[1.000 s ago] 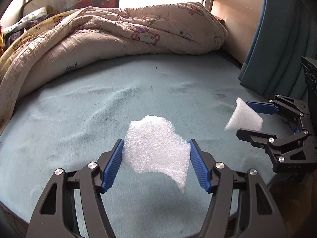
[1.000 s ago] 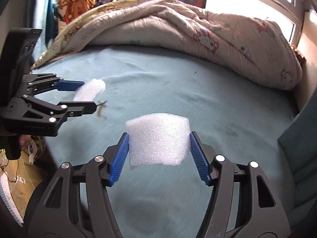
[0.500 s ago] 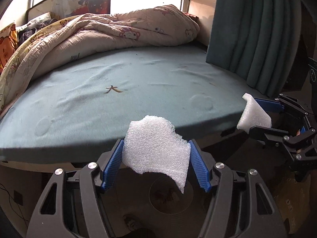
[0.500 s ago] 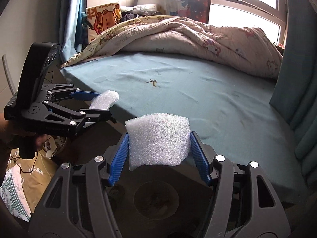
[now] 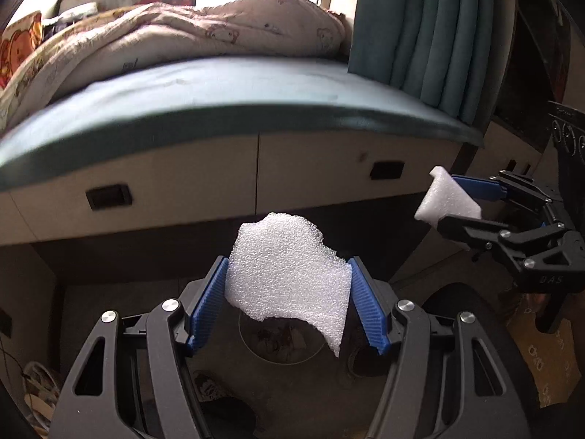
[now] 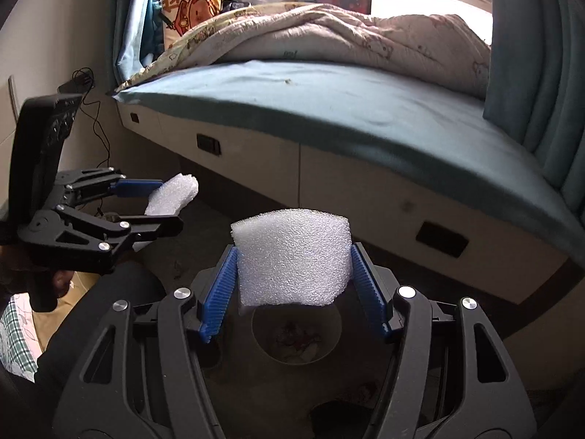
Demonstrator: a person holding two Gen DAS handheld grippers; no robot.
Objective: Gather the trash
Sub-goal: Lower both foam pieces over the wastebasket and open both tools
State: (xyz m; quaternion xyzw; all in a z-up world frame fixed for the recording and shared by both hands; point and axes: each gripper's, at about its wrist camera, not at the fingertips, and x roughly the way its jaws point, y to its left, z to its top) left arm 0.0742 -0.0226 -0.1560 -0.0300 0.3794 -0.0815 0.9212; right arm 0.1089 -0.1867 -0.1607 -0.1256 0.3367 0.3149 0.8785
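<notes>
My left gripper is shut on a ragged white foam sheet, its blue pads pressing both edges. My right gripper is shut on a squarer white foam piece. Each gripper shows in the other's view: the right gripper at the right of the left wrist view with its foam, the left gripper at the left of the right wrist view with its foam. Below both, on the dark floor, a round bin opening with scraps inside shows through the jaws, also seen as the bin.
The bed with a teal sheet and a rumpled quilt stands ahead, with drawers in its base. Teal curtains hang at the right. A small brown scrap lies on the sheet. Cables run along the left wall.
Both grippers have drawn back off the bed and sunk toward the floor, each keeping its foam piece. The bed's side and a round bin on the floor have come into view.
</notes>
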